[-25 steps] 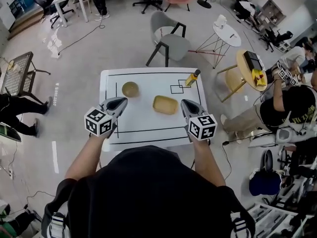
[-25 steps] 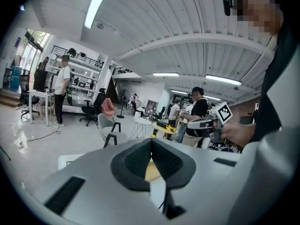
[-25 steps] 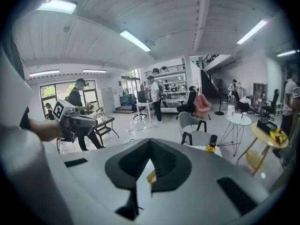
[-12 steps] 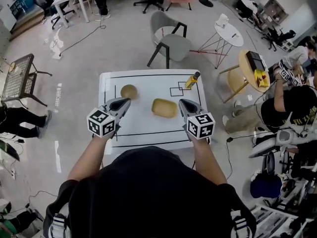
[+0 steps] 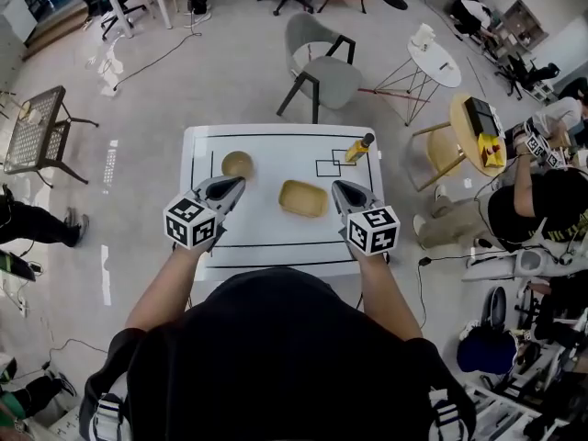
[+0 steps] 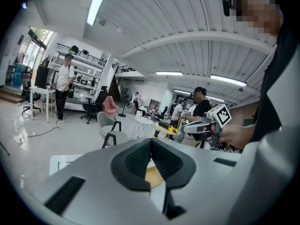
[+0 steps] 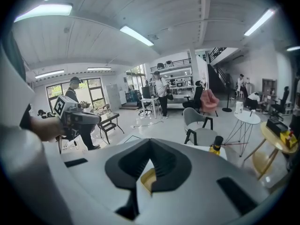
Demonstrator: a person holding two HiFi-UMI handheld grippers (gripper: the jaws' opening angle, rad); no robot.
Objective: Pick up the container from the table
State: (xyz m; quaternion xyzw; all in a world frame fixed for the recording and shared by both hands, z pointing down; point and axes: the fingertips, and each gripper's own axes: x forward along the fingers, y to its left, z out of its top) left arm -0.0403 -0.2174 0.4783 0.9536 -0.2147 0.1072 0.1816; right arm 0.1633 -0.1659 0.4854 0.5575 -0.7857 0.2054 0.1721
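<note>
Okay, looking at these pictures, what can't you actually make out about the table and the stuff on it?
- Yellow rectangular container: both gripper views show only a sliver; shut jaws cover the rest.
- Round tan bowl: head view, too small to tell its contents.
- Yellow bottle with black cap: head view, label too small to read.
- White table: near corners hidden in head view behind the left gripper and right gripper.

One table (image 5: 276, 235); on it one container (image 5: 304, 197), one bowl (image 5: 237, 164), apparently one bottle (image 5: 357, 147).

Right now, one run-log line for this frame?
phase: pre-grasp | left gripper: shut, empty | right gripper: shut, empty | container: on table, between grippers, not gripped
</note>
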